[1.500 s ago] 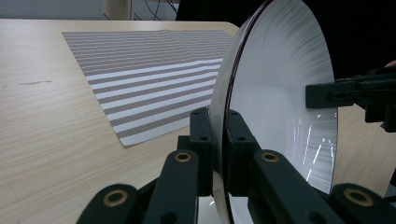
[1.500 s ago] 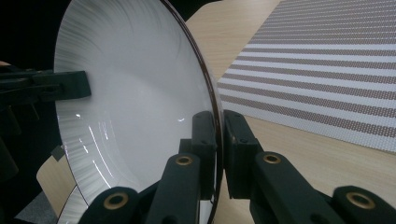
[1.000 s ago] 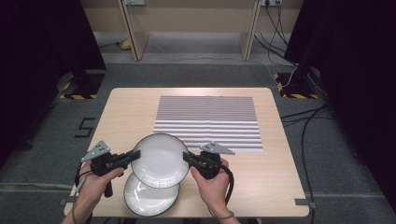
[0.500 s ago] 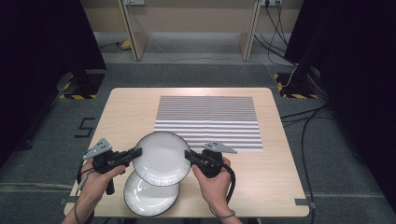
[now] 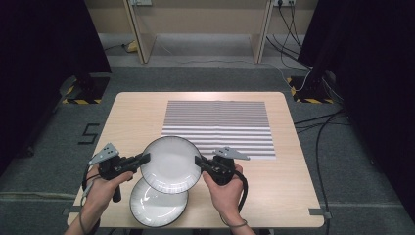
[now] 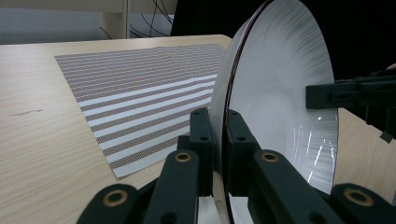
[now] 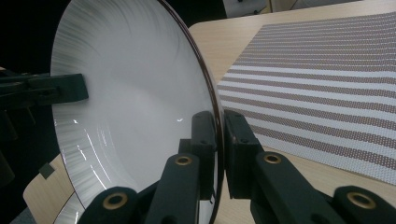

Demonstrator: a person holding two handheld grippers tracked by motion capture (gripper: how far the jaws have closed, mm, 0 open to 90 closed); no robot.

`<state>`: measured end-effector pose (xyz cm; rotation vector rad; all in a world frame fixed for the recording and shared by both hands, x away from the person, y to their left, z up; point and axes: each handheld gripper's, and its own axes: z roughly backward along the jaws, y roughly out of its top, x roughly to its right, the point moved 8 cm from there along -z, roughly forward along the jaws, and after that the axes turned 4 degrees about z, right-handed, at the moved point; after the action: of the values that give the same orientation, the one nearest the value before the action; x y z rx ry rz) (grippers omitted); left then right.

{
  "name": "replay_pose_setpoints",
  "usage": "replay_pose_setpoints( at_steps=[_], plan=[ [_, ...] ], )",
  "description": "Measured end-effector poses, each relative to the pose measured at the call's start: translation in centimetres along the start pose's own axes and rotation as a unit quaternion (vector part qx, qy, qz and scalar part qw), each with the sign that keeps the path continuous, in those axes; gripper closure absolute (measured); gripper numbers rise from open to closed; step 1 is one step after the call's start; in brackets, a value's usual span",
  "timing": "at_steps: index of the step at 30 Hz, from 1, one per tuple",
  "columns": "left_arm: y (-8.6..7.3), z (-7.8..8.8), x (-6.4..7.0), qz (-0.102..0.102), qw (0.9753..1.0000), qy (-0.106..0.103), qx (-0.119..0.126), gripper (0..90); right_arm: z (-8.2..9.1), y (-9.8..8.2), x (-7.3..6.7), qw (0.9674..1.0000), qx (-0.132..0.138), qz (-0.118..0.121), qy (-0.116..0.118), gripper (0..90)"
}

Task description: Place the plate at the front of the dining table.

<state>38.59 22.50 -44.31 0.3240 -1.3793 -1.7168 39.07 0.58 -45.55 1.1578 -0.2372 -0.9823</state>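
Two grippers hold a white plate (image 5: 171,164) between them above a wooden bench (image 5: 303,186).

The left gripper (image 5: 145,157) is clamped on the plate's left rim and the right gripper (image 5: 198,160) on its right rim, so the plate hangs between them near the bench's front edge. Each gripper view shows that gripper's two black jaws pinching the thin, dark-edged rim. A second plate (image 5: 159,208) lies flat on the bench just below and partly under the held one. A striped mat (image 5: 220,120) lies behind both, toward the far side.
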Motion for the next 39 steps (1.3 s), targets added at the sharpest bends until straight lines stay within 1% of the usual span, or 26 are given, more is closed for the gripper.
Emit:
replay_pose_setpoints(
  at_steps=[9, 21, 25, 31, 39],
  plan=[
    [0.4, -0.5, 0.1, -0.004, 1.0000, -0.002, 0.002, 83.6, 0.1, 0.4, 0.3, 1.0000, 0.007, -0.001, -0.005, 83.7],
    [1.2, -1.6, 0.5, -0.010, 0.9999, -0.006, 0.002, 83.6, 0.6, 0.9, 1.4, 0.9997, 0.015, -0.002, -0.019, 83.4],
    [1.4, -2.0, 0.6, -0.007, 0.9999, -0.007, 0.003, 83.6, 0.7, 1.2, 1.6, 0.9996, 0.018, -0.003, -0.022, 83.3],
    [1.8, -2.7, 0.8, -0.010, 0.9999, -0.008, 0.003, 83.6, 0.8, 1.6, 2.3, 0.9993, 0.022, -0.006, -0.031, 83.1],
    [2.0, -3.1, 0.8, -0.009, 0.9999, -0.011, 0.004, 83.6, 0.9, 1.9, 2.6, 0.9992, 0.023, -0.005, -0.033, 83.1]
  ],
)
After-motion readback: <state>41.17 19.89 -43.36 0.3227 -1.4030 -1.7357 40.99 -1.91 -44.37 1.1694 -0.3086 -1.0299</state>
